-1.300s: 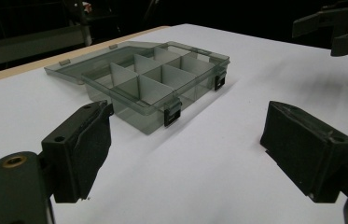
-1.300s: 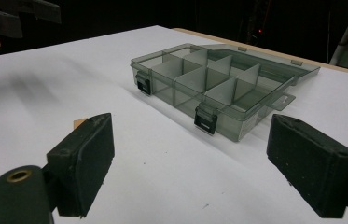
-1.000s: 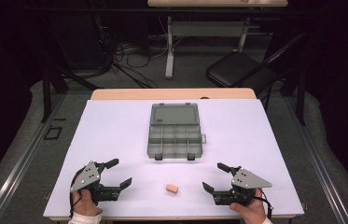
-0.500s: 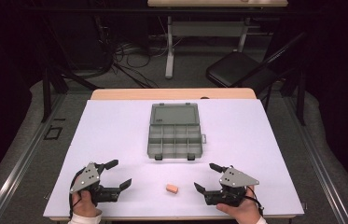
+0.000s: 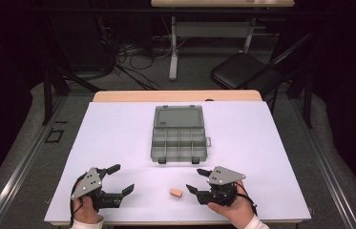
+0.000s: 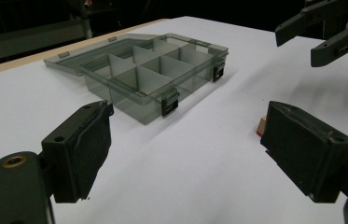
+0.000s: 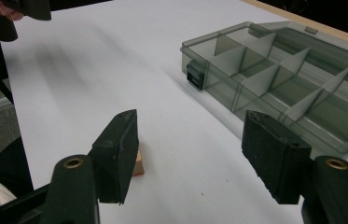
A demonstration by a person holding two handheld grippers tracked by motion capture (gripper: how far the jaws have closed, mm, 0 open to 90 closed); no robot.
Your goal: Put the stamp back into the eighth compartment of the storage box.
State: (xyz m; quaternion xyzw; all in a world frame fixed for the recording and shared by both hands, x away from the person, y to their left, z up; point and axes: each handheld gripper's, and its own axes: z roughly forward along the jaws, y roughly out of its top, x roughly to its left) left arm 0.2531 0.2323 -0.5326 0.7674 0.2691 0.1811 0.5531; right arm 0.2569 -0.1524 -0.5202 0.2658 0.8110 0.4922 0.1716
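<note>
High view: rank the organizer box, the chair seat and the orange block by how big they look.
1. Organizer box
2. Chair seat, though it sits farther from the camera, so true size is unsure
3. Orange block, clearly smallest

My work surface is a rectangular table covered by a white sheet [image 5: 118,138], with a strip of pale wood showing along its far edge. A translucent grey plastic compartment box [image 5: 179,144] lies on the sheet near the middle, its lid swung open flat toward the far side. Nearer to me, well apart from the box, a small orange-tan block [image 5: 175,192] rests on the white surface.
</note>
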